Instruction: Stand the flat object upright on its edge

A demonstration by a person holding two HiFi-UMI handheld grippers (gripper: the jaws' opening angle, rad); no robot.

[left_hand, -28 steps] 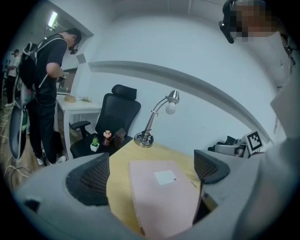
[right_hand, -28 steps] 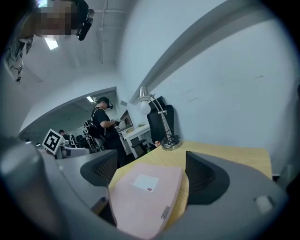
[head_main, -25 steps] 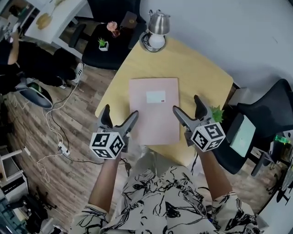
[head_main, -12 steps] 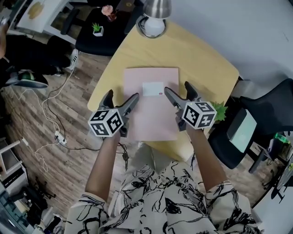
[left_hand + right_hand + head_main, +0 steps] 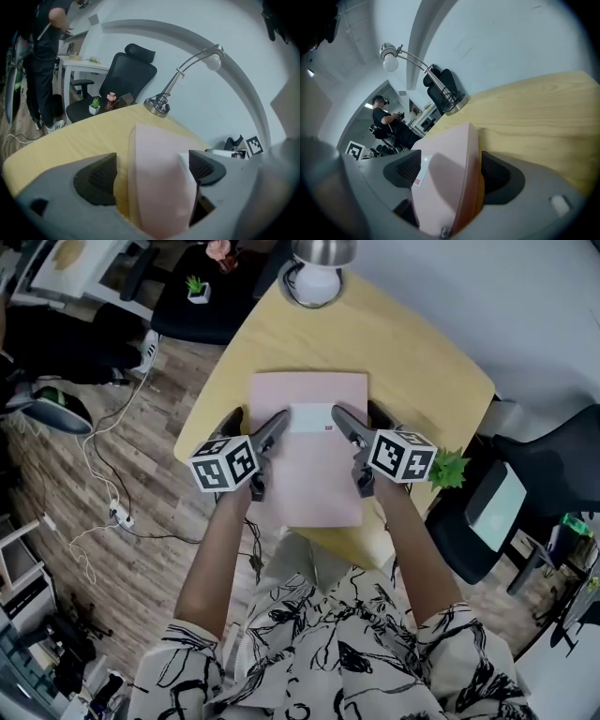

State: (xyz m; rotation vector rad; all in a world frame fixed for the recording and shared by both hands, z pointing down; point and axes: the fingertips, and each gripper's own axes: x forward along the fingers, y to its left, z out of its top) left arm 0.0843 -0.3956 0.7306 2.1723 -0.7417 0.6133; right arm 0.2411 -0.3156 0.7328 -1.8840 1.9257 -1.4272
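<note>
Your left tool (image 5: 257,420) and right tool (image 5: 356,413) have both just been closing their jaws, but each stands open. Each straddles one long side edge of the pink folder (image 5: 314,474), which sits between the jaws, and the pads do not press on it. The folder lies flat on the yellow worktop (image 5: 422,362), close to the edge nearest you.

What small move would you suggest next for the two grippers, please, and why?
Probably close both fully. The pink folder lies flat on the table, its left edge inside the left gripper and its right edge inside the right gripper. Both jaw pairs have just been closing, yet gaps show beside the folder, so neither grips yet.
</note>
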